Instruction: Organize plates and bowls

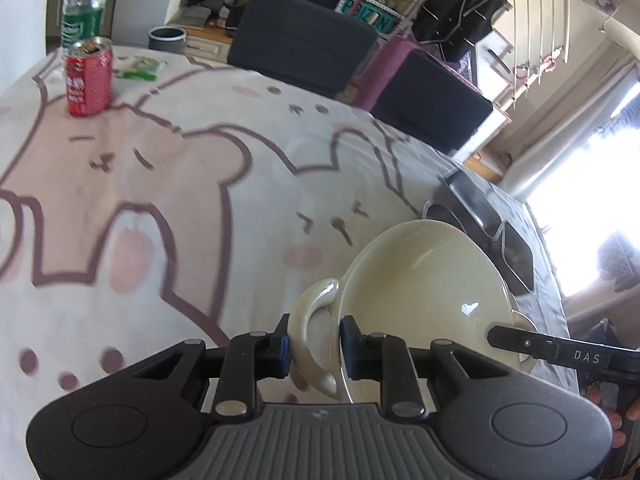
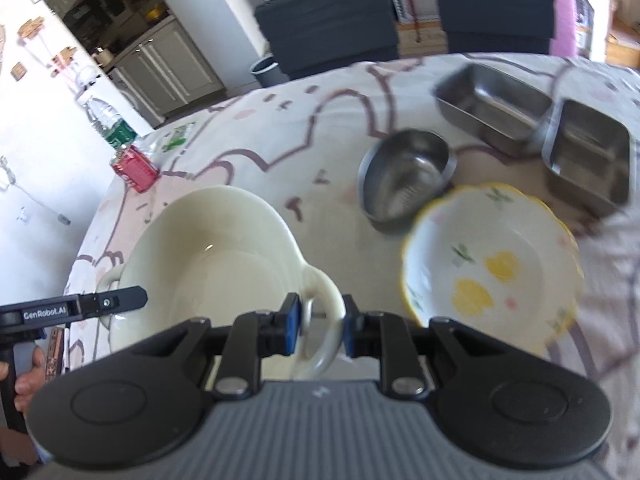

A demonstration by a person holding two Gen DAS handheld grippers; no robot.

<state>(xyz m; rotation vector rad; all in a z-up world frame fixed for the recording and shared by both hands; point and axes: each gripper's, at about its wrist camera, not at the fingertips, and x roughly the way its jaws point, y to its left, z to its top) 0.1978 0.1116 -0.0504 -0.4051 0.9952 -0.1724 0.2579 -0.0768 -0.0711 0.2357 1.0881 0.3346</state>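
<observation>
The cream bowl (image 2: 208, 256) sits on the bear-print cloth (image 1: 192, 184), gripped at both of its loop handles. The left gripper (image 1: 314, 350) has its two pads closed to a narrow gap on one handle (image 1: 310, 334), one pad outside the loop and one against the bowl's wall. The right gripper (image 2: 318, 330) pinches the opposite handle (image 2: 324, 320) the same way, its blue pads pressed on either side of the ring. Just right of the bowl lies a flowered plate (image 2: 492, 256) with yellow blobs; beyond that plate and touching its rim is a round steel bowl (image 2: 406, 174), and further back two steel trays (image 2: 492, 110) stand side by side. Far left of the bowl, near the table edge, stand a red can (image 1: 89, 76) and a bottle (image 1: 82, 4) behind it.
</observation>
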